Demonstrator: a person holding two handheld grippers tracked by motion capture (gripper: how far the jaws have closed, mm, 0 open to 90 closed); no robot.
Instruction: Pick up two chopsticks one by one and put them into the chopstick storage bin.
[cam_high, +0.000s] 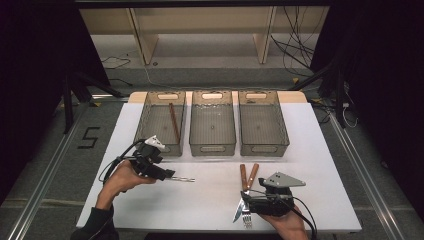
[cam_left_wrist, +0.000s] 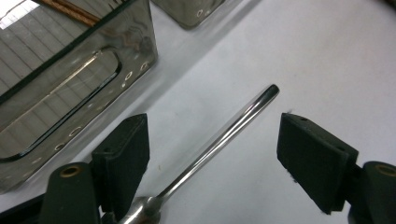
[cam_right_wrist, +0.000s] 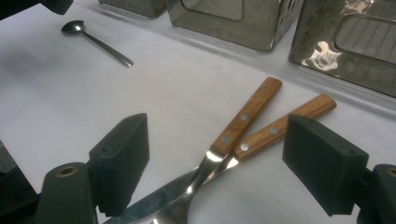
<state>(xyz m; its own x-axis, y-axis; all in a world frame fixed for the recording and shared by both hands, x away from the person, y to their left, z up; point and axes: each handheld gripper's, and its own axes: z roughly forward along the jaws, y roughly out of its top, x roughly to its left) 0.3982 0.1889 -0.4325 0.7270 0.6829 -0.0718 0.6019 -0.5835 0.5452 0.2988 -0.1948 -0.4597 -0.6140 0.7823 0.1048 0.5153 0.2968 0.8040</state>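
Table (cam_high: 310, 150) with white top, three smoky clear bins across its far half in a row. Left bin (cam_high: 161, 122) holds one wooden-handled utensil (cam_high: 174, 122) lying lengthwise, leaning toward its right wall; which kind it is cannot be told. Middle bin (cam_high: 212, 122) and right bin (cam_high: 262, 122) sit just beside it, a narrow gap between each.

Left gripper (cam_high: 169, 175) at the near left of the table, held in the person's left hand (cam_high: 122, 177), pointing right across the white surface, close to the left bin's front wall. Jaws stand well apart. Spoon (cam_left_wrist: 219, 140) lies flat on the table between them, handle running away from the gripper, bowl end down by the jaw roots; neither pad (cam_left_wrist: 126, 154) touches it. In the right gripper view the same spoon (cam_right_wrist: 95, 42) shows far off, alone on the white top.

Right gripper (cam_high: 244, 192) at the near right, held in the right hand (cam_high: 285, 225), pointing left and slightly away. Jaws wide apart, nothing clamped. Between them on the table: knife (cam_right_wrist: 252, 140) and fork (cam_right_wrist: 233, 130), both with wooden handles, crossed near the metal necks, fork over knife, handles fanning out toward the bins. Pads clear of both.
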